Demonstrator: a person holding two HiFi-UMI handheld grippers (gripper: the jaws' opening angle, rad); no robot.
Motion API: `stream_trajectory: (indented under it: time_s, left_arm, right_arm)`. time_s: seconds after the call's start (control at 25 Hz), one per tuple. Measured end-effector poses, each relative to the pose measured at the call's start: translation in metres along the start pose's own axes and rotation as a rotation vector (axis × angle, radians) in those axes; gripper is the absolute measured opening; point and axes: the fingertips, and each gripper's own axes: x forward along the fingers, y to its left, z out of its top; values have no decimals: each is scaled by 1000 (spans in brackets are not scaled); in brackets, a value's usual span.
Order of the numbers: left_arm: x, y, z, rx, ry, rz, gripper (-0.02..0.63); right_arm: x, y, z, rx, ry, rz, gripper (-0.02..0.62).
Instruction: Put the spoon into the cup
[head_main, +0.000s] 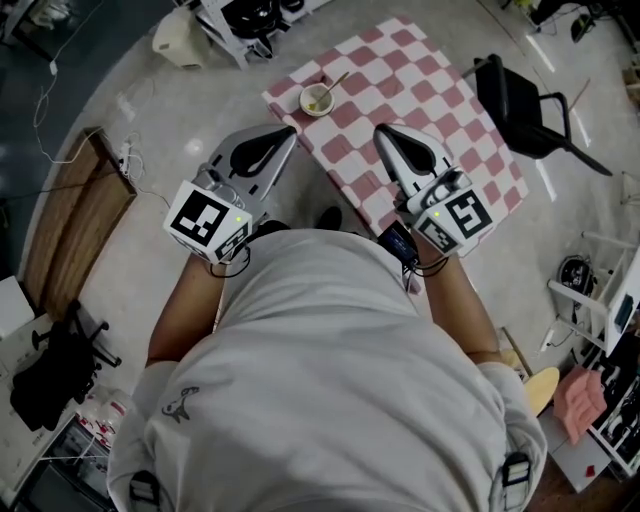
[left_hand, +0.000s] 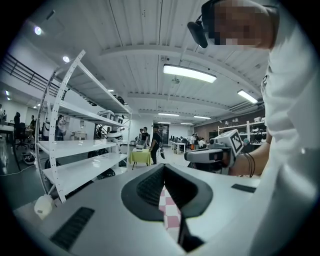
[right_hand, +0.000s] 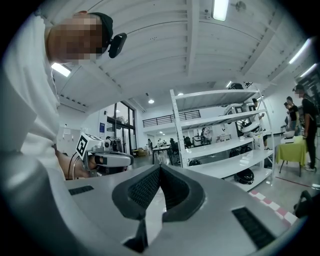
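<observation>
A small pale cup (head_main: 317, 100) stands near the far left corner of the pink-and-white checked table (head_main: 440, 100). The spoon (head_main: 334, 84) rests in it, its handle sticking out over the rim toward the upper right. My left gripper (head_main: 290, 130) is held short of the table's near edge, below and left of the cup, jaws shut and empty. My right gripper (head_main: 379, 130) hovers over the table's near part, also shut on nothing. Both gripper views point up and level across the room; neither shows the cup. The left gripper (left_hand: 163, 168) and right gripper (right_hand: 160, 168) have their tips together.
A black chair (head_main: 530, 105) stands at the table's right side. A wooden board (head_main: 75, 215) lies on the floor to the left, with a power strip (head_main: 128, 155) beside it. White shelving (left_hand: 75, 150) and distant people fill the gripper views.
</observation>
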Motion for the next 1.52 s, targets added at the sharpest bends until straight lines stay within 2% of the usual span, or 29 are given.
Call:
stream_trajectory:
  time_s: [0.28, 0.6, 0.84, 1.12, 1.52]
  left_arm:
    - [-46, 9, 4, -5, -17, -44, 14]
    - [-127, 16, -5, -30, -26, -84, 14]
    - [-166, 7, -21, -26, -16, -140, 14]
    - [-185, -6, -34, -33, -12, -162, 14]
    - [-173, -61, -26, -44, -8, -160, 14]
  right_arm:
    - [15, 35, 6, -5, -4, -64, 32]
    - [25, 101, 9, -10, -18, -133, 32]
    - [23, 153, -4, -24, -2, -171, 32]
    - [8, 190, -12, -21, 1, -181, 32]
    - [-44, 202, -8, -14, -8, -160, 32]
